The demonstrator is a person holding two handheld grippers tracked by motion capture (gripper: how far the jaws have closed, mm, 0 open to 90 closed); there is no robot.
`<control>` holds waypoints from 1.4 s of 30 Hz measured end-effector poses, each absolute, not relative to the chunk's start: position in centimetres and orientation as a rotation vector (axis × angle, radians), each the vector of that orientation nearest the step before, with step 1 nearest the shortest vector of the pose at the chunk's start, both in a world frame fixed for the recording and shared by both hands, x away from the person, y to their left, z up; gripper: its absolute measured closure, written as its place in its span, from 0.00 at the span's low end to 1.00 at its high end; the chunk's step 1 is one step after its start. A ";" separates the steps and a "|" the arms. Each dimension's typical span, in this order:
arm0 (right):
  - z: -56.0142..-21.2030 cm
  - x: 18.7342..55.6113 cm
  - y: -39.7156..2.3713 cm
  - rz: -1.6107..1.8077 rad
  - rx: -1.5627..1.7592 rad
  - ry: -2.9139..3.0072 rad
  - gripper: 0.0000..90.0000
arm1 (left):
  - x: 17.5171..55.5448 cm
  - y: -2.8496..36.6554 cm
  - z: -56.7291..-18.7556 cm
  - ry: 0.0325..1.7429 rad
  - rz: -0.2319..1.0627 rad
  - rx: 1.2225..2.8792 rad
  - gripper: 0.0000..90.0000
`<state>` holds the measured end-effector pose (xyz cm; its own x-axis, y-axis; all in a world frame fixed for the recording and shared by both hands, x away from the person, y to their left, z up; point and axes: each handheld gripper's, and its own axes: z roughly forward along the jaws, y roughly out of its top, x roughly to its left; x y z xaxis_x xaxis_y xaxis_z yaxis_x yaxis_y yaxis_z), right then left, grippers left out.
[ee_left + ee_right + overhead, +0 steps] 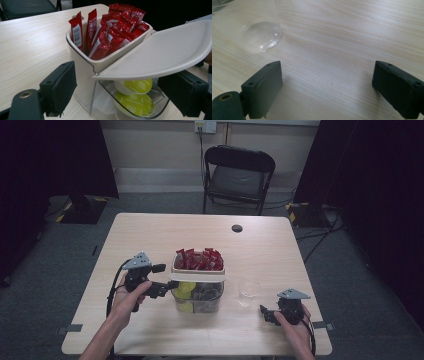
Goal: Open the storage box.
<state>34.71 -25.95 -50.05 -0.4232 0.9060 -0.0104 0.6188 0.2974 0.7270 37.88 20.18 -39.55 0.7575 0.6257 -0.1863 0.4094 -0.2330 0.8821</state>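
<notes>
A cream container [197, 287] stands mid-table. Its top compartment holds several red sachets [199, 260] [110, 30]. Below, a clear bin holds yellow-green capsules [186, 290] [136, 86]. A cream hinged lid [162, 52] over the clear bin is tilted up. My left gripper [167, 287] [123, 77] is at the container's left side. Its jaws stand apart around the container's front corner, with the raised lid just above one jaw; no pad presses on anything. My right gripper [265, 312] [327, 75] hovers open over bare wood, right of a clear plastic cup [248, 291] [254, 27].
The wooden table [150, 235] carries a small dark round spot [237, 228] near its far edge. A black folding chair [237, 175] stands behind the table. Dark curtains flank the room.
</notes>
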 end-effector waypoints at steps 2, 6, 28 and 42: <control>-50.1 34.7 -26.0 0.918 1.361 2.150 0.10 | 38.0 20.2 -39.5 0.797 0.250 1.862 0.17; -50.1 34.7 -26.0 0.918 1.361 2.150 0.10 | 38.1 20.3 -39.6 0.808 0.252 1.864 0.17; -50.1 34.8 -26.0 0.921 1.357 2.152 0.09 | 39.5 20.0 -39.4 0.821 0.255 1.853 0.17; -50.1 34.8 -26.0 0.921 1.356 2.155 0.09 | 40.8 19.9 -39.1 0.883 0.303 1.827 0.16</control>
